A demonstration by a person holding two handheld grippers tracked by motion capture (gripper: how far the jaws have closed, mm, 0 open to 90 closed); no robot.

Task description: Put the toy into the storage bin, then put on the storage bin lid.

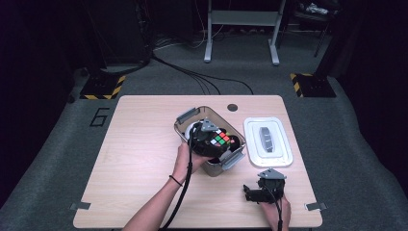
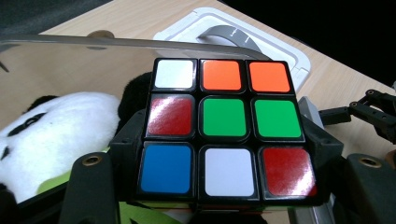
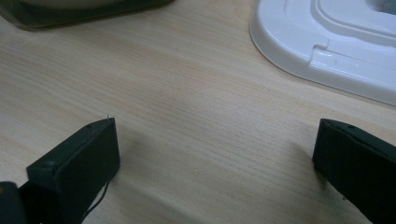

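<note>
A: Left gripper [image 1: 217, 143] pinched the cube [image 2: 223, 128] over the bin [image 1: 188, 115], above the plush [image 2: 56, 135]; right gripper [image 3: 215, 154] rested spread on the table [image 3: 196, 84]

B: Risk — cube might land crooked on the plush, blocking the lid [image 1: 267, 142]

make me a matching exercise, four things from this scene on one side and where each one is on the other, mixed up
Things:
1. puzzle cube
2. white lid
3. plush panda
4. right hand-held gripper

Places:
A. lying inside the clear container
B. flat on the table, right of the container
C. resting on the table near its front edge, jaws apart on nothing
D. clamped in the left hand-held gripper, over the container

Pairs: 1-D, 2-B, 3-A, 4-C
</note>
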